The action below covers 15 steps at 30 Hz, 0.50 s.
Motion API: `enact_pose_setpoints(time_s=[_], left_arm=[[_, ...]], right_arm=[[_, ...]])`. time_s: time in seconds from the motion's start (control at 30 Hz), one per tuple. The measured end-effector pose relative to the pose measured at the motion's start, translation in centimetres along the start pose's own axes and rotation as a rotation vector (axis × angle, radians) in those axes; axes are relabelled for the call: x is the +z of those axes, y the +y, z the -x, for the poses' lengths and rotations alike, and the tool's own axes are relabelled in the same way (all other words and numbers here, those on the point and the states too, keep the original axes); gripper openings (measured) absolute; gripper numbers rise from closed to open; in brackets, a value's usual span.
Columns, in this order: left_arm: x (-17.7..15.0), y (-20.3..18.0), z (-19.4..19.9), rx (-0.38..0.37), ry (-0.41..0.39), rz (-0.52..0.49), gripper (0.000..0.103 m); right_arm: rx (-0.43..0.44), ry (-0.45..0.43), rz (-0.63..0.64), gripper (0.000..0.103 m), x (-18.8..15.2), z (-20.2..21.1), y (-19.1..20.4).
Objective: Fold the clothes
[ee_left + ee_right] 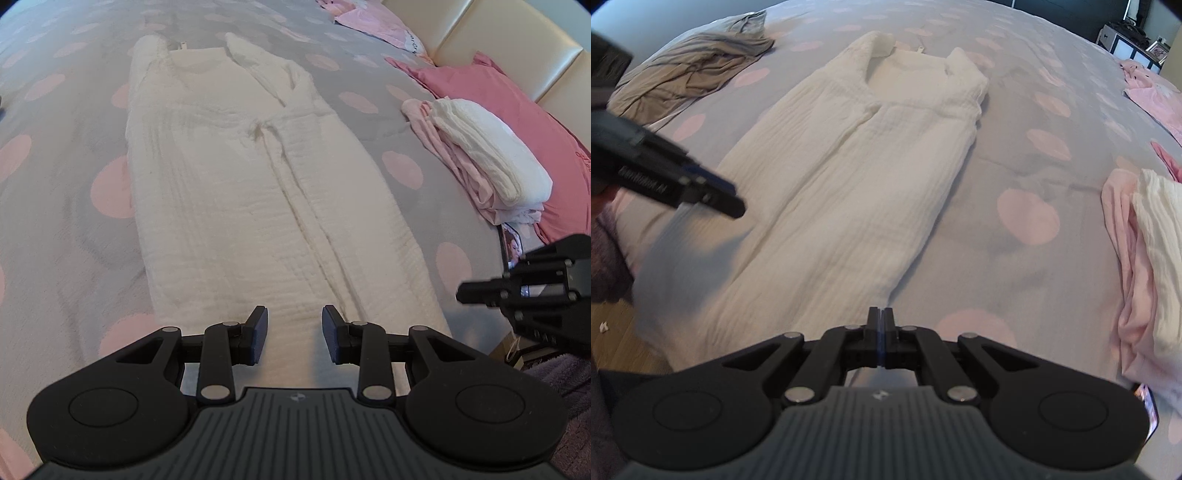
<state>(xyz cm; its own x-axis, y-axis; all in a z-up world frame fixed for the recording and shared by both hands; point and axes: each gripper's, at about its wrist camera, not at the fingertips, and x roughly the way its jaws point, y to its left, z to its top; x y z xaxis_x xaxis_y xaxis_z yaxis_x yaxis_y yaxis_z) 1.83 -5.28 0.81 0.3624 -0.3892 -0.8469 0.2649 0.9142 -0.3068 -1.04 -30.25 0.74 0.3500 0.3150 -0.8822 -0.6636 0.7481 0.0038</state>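
A long white crinkled robe [236,177] lies flat on the bed, sleeves folded in, collar at the far end; it also shows in the right wrist view [849,166]. My left gripper [294,334] is open and empty over the robe's near hem. My right gripper [881,325] is shut with nothing between the fingers, just above the robe's near right corner. It shows from the side at the right edge of the left wrist view [465,295]. The left gripper shows at the left of the right wrist view [735,208].
The bed has a grey cover with pink dots [55,221]. A stack of folded pink and white clothes [487,155] lies right of the robe, next to a pink pillow [517,99]. A crumpled grey-brown garment [687,70] lies at the far left. Pink clothes [1152,92] lie far right.
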Motion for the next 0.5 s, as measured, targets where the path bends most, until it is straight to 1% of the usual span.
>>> enact_pose_setpoints(time_s=[0.17,0.23,0.27,0.33,0.43,0.47,0.5], left_arm=[[0.2,-1.5,0.3,-0.031,-0.016,-0.031,0.03],[0.4,-2.2,0.3,-0.052,-0.013,-0.049,0.03],[0.5,-2.7,0.2,-0.059,-0.013,-0.061,0.03],[0.9,-3.6,0.2,-0.07,-0.023,-0.086,0.03],[1.8,-5.1,-0.1,-0.093,-0.039,-0.138,0.03],[2.1,-5.6,-0.4,-0.098,-0.04,-0.159,0.03],[2.5,-6.1,-0.7,-0.102,-0.039,-0.178,0.03]], right_arm=[[-0.017,-0.027,0.004,0.0,-1.5,2.2,1.2],[-0.017,-0.04,-0.009,0.0,-1.4,2.4,1.0],[-0.02,-0.032,-0.009,0.0,-1.3,2.2,0.9],[-0.024,-0.015,-0.01,0.005,-1.1,1.8,0.7],[-0.031,-0.011,-0.011,0.006,-0.8,1.7,0.5],[-0.032,-0.015,-0.006,0.007,-0.6,1.8,0.4],[-0.032,-0.019,0.0,0.01,-0.4,1.8,0.3]])
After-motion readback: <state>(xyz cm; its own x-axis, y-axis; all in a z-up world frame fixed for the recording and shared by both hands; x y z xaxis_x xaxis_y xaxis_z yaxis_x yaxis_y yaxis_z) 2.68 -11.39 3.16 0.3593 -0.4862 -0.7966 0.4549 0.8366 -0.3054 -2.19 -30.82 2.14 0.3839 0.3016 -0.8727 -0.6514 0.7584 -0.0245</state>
